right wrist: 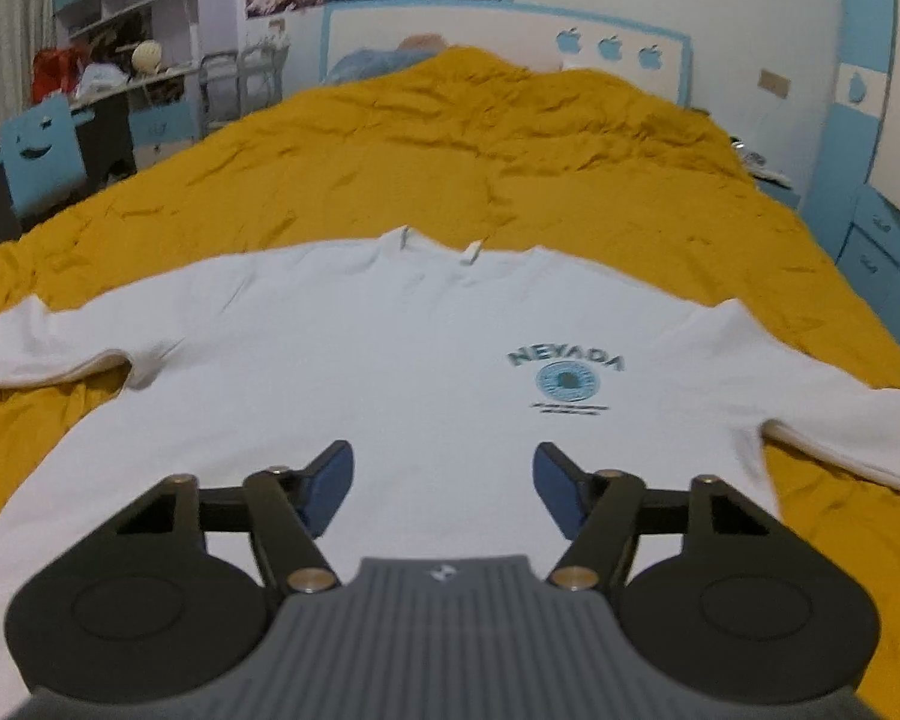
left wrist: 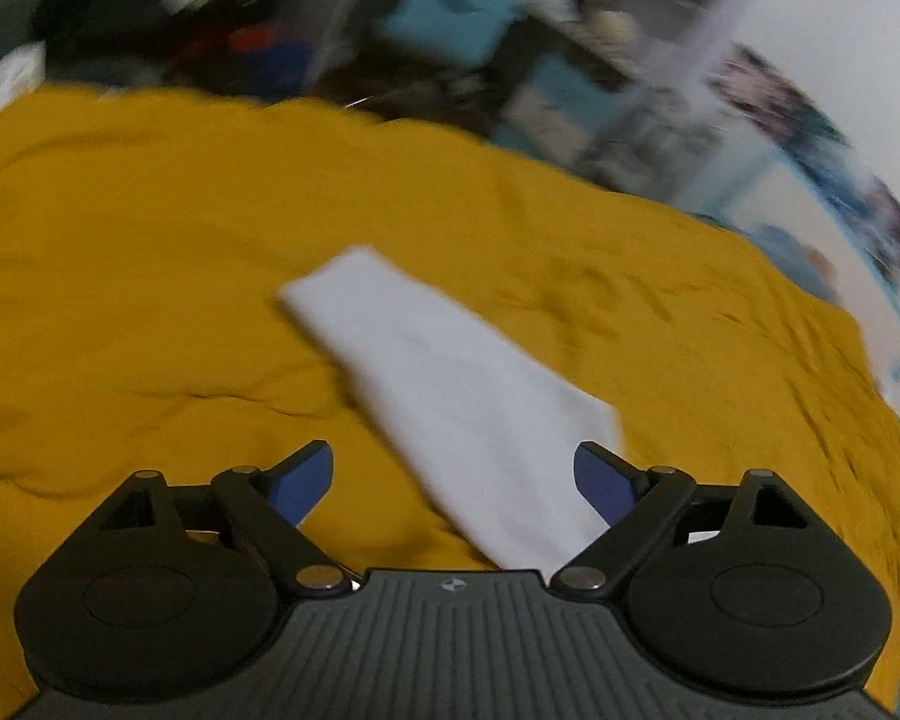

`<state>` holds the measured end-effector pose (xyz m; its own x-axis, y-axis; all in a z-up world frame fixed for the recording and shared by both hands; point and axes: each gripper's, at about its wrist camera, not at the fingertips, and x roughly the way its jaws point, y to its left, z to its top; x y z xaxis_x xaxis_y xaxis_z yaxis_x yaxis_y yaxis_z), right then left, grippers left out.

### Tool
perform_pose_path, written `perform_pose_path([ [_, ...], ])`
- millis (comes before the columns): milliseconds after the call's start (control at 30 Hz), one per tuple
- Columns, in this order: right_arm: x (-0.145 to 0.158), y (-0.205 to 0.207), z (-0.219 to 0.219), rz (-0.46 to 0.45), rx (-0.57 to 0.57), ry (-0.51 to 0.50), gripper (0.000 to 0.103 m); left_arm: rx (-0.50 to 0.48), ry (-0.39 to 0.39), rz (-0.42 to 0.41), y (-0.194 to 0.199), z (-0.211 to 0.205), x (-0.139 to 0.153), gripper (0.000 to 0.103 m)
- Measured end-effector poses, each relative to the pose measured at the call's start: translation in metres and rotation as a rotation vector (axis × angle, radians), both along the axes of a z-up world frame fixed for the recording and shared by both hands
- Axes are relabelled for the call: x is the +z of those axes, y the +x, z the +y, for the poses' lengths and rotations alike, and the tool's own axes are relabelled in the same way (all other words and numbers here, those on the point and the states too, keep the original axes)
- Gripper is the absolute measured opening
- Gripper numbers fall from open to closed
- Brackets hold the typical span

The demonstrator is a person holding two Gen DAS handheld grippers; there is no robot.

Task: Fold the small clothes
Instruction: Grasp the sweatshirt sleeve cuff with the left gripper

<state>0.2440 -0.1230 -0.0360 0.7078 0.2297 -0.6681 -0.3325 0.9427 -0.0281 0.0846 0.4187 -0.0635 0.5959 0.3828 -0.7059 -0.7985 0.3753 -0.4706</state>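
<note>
A white long-sleeved shirt (right wrist: 390, 360) with a teal "NEVADA" print (right wrist: 564, 372) lies flat, front up, on a mustard-yellow bedspread (right wrist: 450, 138), sleeves spread to both sides. My right gripper (right wrist: 444, 480) is open and empty, hovering over the shirt's lower middle. In the left wrist view one white sleeve (left wrist: 450, 372) stretches away over the yellow bedspread (left wrist: 120, 252). My left gripper (left wrist: 453, 480) is open, its fingers on either side of the sleeve's near part, holding nothing. That view is motion-blurred.
A blue-and-white headboard (right wrist: 510, 18) and pillows stand at the far end of the bed. A desk with a blue chair (right wrist: 42, 150) and shelves stands to the left, blue drawers (right wrist: 870, 240) to the right. Blurred clutter (left wrist: 390, 30) lies beyond the bed edge.
</note>
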Motion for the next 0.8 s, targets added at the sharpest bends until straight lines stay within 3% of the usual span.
perform_pose_path([
  [100,-0.004,0.006,0.012,0.004,0.013,0.032,0.061,0.069,-0.026,0.013,-0.004,0.023,-0.012,0.102],
  [167,-0.005,0.009,0.021,0.001,0.033,0.038,0.061,0.090,-0.050,0.006,-0.002,0.033,-0.019,0.096],
  [233,-0.007,0.007,0.029,-0.001,0.056,0.032,0.061,0.112,-0.047,-0.003,-0.001,0.037,-0.023,0.079],
  [367,-0.011,0.010,0.038,0.002,0.091,0.020,0.057,0.113,-0.015,-0.072,0.004,0.043,-0.022,0.017],
  [400,-0.012,0.011,0.039,0.007,0.097,0.016,0.049,0.093,0.031,-0.095,0.007,0.037,-0.014,0.015],
  [567,-0.020,0.011,0.036,0.039,0.098,-0.009,0.031,-0.089,0.260,-0.151,0.030,-0.022,0.044,0.010],
  [800,-0.020,0.020,0.016,0.064,0.068,-0.017,0.029,-0.474,0.525,-0.193,0.090,-0.155,0.133,0.009],
])
